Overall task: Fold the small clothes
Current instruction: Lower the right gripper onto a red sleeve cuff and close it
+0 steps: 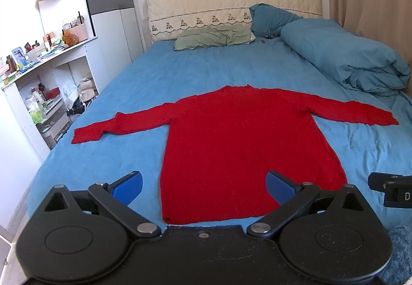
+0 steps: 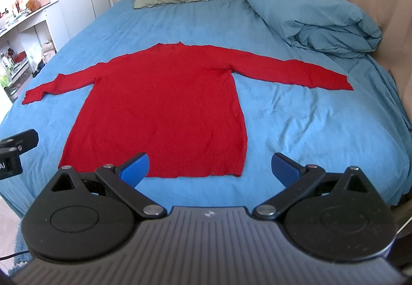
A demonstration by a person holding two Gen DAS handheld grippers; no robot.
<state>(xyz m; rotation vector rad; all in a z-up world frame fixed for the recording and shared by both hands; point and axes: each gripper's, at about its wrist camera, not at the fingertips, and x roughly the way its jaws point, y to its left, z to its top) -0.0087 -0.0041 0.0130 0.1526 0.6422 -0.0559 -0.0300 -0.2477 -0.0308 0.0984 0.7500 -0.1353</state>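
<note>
Item: red sweater (image 1: 239,135) — I see it flat on the blue bed (image 1: 144,84), sleeves out, hem nearest me. My left hand-held gripper (image 1: 204,185) and right hand-held gripper (image 2: 209,167) both hover at the hem, blue fingers spread wide — holding nothing.

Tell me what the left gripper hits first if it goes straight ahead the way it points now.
Most likely the red sweater. The left gripper is open and aimed over the hem, which lies between its fingers on the blue bedsheet. Depth is unclear, so it may pass just above the hem and touch the body further up.
</note>
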